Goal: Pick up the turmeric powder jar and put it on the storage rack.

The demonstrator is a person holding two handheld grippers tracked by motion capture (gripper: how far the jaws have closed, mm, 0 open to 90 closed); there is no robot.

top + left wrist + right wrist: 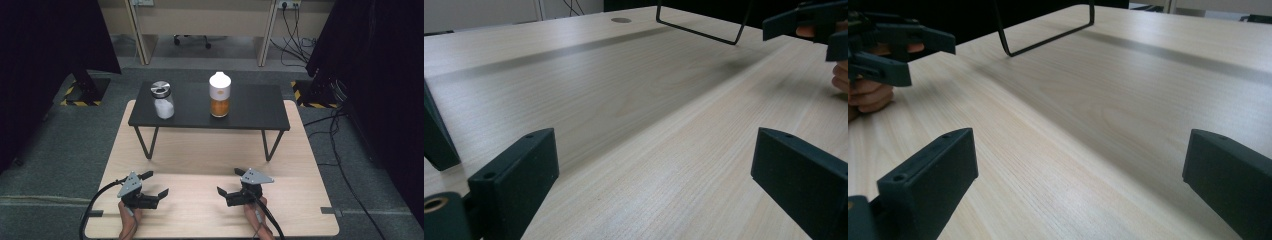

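Observation:
On a low black shelf at the far side of the wooden table stand two jars: a glass one with a metal lid and white powder at the left, and a white-capped one with orange contents near the middle. My left gripper rests low over the near left of the table, open, with nothing between its jaws. My right gripper sits low at the near right, open and empty too. The two grippers face each other. In the left gripper view my left gripper frames bare wood; in the right gripper view my right gripper does the same.
The shelf stands on thin black wire legs that reach down to the tabletop. Cables trail from both grippers off the table's near edge. Dark curtains and floor cables flank the table. The other gripper appears far off in the left gripper view.

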